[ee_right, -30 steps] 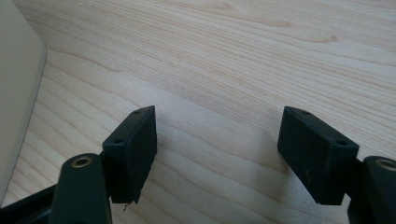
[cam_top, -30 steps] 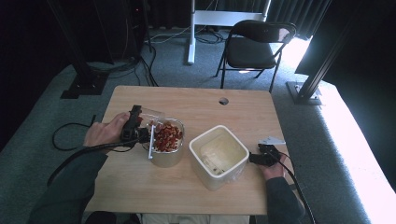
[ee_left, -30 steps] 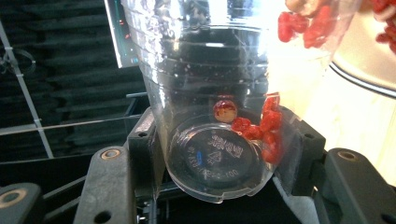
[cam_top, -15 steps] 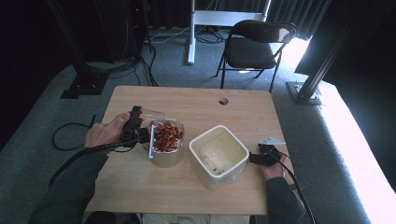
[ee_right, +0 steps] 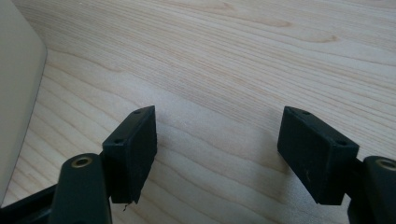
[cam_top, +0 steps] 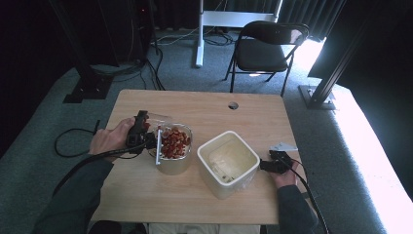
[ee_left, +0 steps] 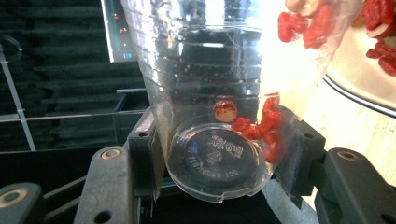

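Note:
My left gripper (cam_top: 147, 137) is shut on the base of a clear plastic cup (cam_top: 159, 125), which lies tipped on its side toward a round bowl (cam_top: 174, 165). The bowl holds red dried pieces (cam_top: 174, 142). In the left gripper view the cup (ee_left: 210, 70) sits pinched between both jaws of the left gripper (ee_left: 219, 161), with a few red pieces (ee_left: 261, 123) still inside and the bowl's rim (ee_left: 355, 93) at the right. My right gripper (cam_top: 267, 165) rests open on the table beside a white square container (cam_top: 228, 181). The right gripper (ee_right: 217, 140) has bare wood between its jaws.
The wooden table (cam_top: 204, 109) has a cable hole (cam_top: 233, 105) near its far edge. A black folding chair (cam_top: 265, 51) and a white desk leg (cam_top: 199, 34) stand beyond it. The container's white wall (ee_right: 16, 98) is just left of the right jaws.

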The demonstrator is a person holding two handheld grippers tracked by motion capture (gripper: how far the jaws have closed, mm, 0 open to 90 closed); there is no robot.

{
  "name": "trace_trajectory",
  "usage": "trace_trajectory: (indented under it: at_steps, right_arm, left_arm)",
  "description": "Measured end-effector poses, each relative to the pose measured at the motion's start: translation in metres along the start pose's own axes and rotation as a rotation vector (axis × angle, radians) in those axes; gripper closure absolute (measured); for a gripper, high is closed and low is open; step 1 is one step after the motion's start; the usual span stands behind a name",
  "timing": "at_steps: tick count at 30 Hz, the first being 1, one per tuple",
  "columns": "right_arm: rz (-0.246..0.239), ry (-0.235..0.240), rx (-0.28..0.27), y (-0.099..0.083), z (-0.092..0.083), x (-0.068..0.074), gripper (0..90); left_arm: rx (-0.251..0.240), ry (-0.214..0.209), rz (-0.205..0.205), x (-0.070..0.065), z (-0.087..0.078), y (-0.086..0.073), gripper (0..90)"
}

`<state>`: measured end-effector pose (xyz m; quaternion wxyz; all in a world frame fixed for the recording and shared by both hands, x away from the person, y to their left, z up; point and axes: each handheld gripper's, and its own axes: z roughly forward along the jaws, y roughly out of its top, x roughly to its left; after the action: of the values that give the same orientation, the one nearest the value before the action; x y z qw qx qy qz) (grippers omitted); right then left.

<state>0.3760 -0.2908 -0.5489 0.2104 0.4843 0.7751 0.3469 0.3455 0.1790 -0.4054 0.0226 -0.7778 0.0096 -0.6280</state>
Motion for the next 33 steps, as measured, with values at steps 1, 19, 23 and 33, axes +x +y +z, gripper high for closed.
trace_trajectory:
  at_steps: [1, 19, 23, 33]
  right_arm:
    - [0.000, 0.000, 0.000, 0.000, 0.000, 0.000, 27.9]
    - [0.000, -0.001, 0.000, 0.000, 0.000, 0.000, 27.9]
    - [0.001, 0.001, 0.000, 0.000, 0.000, 0.000, 27.9]
    - [-0.001, 0.001, -0.001, 0.000, 0.000, 0.000, 27.9]
  left_arm:
    - [-0.003, -0.003, -0.010, 0.000, 0.000, -0.001, 44.3]
    - [-0.122, -0.180, -0.359, 0.015, -0.005, -0.006, 43.9]
    - [-0.168, -0.232, -0.441, 0.020, -0.006, -0.002, 43.9]
    - [-0.312, -0.366, -0.627, 0.034, -0.011, 0.018, 43.7]
